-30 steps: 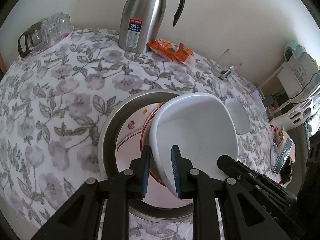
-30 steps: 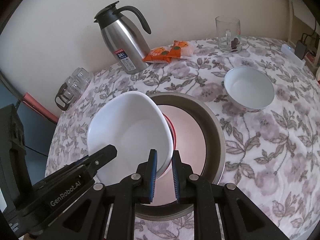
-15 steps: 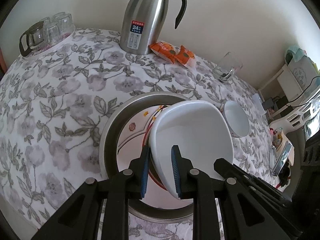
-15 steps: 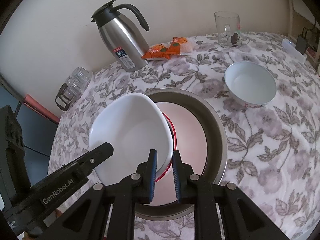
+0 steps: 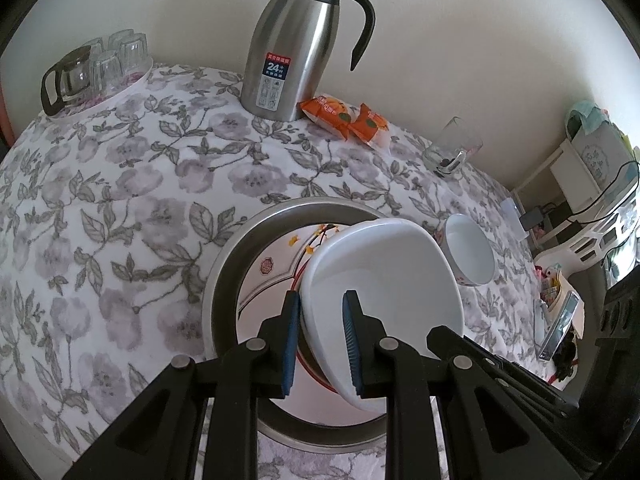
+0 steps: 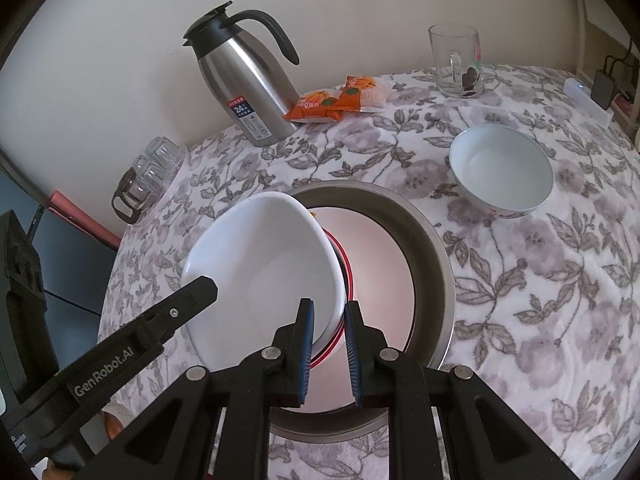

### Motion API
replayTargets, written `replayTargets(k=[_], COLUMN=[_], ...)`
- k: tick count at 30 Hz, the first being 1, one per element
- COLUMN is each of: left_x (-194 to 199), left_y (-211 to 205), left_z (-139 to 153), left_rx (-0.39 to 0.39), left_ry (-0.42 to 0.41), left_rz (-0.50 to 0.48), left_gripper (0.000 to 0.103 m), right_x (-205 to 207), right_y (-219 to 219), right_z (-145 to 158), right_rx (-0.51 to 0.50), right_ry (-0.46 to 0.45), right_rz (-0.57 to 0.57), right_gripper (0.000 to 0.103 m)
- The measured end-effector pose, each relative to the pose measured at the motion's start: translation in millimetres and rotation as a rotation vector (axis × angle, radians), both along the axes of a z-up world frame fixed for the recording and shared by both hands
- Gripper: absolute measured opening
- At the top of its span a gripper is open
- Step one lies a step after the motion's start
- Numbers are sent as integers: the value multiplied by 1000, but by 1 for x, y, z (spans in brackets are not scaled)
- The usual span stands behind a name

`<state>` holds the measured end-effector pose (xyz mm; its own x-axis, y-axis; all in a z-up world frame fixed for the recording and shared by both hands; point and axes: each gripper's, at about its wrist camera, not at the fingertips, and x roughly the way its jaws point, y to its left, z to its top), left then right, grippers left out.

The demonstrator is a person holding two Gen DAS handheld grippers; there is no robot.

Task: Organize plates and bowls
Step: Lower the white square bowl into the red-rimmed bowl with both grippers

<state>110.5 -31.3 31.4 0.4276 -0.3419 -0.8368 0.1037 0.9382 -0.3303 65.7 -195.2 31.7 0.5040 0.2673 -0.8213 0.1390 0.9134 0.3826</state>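
A white dish (image 5: 384,280) hangs tilted above a steel basin (image 5: 228,264), held by both grippers. My left gripper (image 5: 320,312) is shut on its left rim. My right gripper (image 6: 329,322) is shut on its right rim, together with a red-rimmed plate's edge (image 6: 347,276) under it; the dish also shows in the right wrist view (image 6: 264,264). A decorated plate (image 5: 276,276) lies in the basin (image 6: 436,248). A small white bowl (image 5: 470,254) stands on the table to the right, also in the right wrist view (image 6: 502,172).
A steel thermos (image 5: 296,44) stands at the back by orange snack packets (image 5: 344,118). A glass mug (image 6: 456,62) is at back right, glassware on a tray (image 5: 96,72) at back left. The flowered tablecloth (image 5: 120,200) covers the table.
Both grippers have risen with the white dish, so the basin and table look smaller and farther. The grips are unchanged.
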Motion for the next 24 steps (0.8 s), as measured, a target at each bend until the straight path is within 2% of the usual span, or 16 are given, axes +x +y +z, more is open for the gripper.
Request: replayTargets(k=[24], left_x=[3], left_y=[9], left_z=[1], left_rx=[-64], left_ry=[12], left_rz=[33], left_gripper=[22], right_x=[-2], right_y=[-1], right_z=[3], right_rx=[19], right_ry=[13], right_rz=[2], right_gripper=[19])
